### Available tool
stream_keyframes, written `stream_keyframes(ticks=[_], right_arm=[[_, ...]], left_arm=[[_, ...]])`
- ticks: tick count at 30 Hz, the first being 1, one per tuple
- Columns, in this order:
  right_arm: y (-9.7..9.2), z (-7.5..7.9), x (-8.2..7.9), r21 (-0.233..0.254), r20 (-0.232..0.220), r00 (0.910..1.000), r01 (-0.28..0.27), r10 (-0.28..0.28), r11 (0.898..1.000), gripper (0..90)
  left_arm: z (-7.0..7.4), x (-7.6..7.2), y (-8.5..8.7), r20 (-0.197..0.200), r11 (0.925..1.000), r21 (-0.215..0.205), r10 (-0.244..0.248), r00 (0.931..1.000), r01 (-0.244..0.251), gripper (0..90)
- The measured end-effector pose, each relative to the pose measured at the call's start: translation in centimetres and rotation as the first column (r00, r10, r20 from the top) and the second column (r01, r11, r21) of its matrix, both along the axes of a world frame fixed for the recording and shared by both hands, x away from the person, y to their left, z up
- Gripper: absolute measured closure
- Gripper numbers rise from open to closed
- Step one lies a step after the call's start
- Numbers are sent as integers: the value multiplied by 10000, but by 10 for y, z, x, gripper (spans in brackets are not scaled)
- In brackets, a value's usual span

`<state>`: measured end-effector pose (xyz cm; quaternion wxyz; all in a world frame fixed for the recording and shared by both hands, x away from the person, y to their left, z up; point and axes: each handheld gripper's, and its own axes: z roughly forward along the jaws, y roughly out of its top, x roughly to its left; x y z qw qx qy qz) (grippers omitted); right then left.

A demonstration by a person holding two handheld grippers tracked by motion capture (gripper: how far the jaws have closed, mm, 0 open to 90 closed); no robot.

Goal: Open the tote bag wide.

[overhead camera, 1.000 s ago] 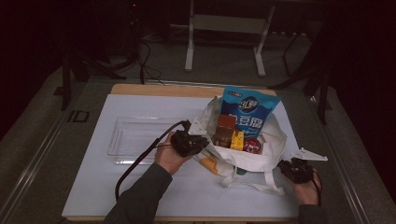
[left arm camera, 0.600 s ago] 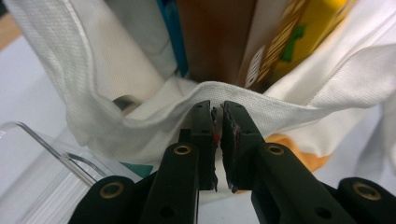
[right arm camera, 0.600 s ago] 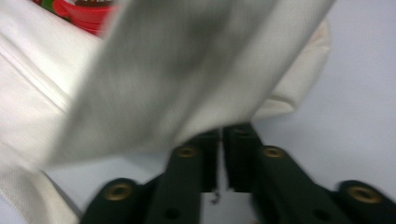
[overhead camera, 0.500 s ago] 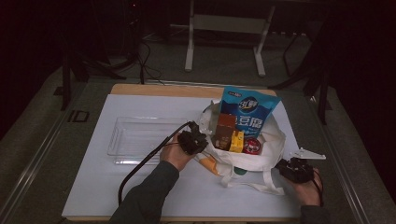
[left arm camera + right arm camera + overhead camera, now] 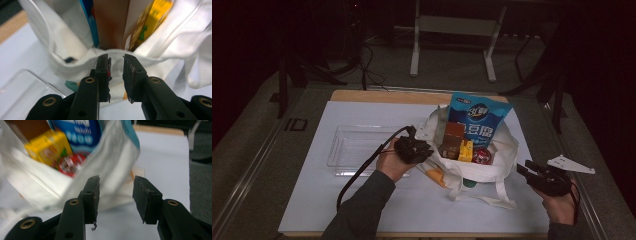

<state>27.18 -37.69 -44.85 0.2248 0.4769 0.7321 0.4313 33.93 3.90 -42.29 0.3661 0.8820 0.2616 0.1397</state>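
Tote bag (image 5: 472,172) between left gripper (image 5: 116,72), right gripper (image 5: 116,197), both open.

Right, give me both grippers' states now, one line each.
Left gripper: jaws just opening, nothing pinched, at the white bag's rim.
Right gripper: just opening, nothing between its jaws.

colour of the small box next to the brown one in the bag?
Yellow box, with some green print; clearest in the left gripper view.

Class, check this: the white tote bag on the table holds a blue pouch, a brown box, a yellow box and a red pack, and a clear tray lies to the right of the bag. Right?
Not quite: the clear tray lies left of the white tote bag, as the high view shows. The rest stands.
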Motion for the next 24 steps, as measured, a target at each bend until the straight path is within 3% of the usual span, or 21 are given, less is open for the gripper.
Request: stream_keyframes(ticks=[2,5,11,15,24], right_arm=[[2,7,0,119,250,9997,-72,69,9999,560],[6,17,3,60,514,9984,-259,255,9996,563],[19,31,14,-436,762,9963,-359,392,9984,613],[25,35,23,-932,863,9960,-142,223,9955,628],[26,37,39,-917,819,9966,-4,79,9958,702]], left_arm=[[9,-2,5,216,9996,-293,57,9997,-51,746],[20,-3,11,682,9991,-323,292,9972,-270,729],[30,4,19,1039,9949,-663,827,9911,-761,697],[30,10,19,1104,9938,-562,1013,9887,-956,684],[22,22,12,1003,9911,-93,1332,9860,-1329,716]])
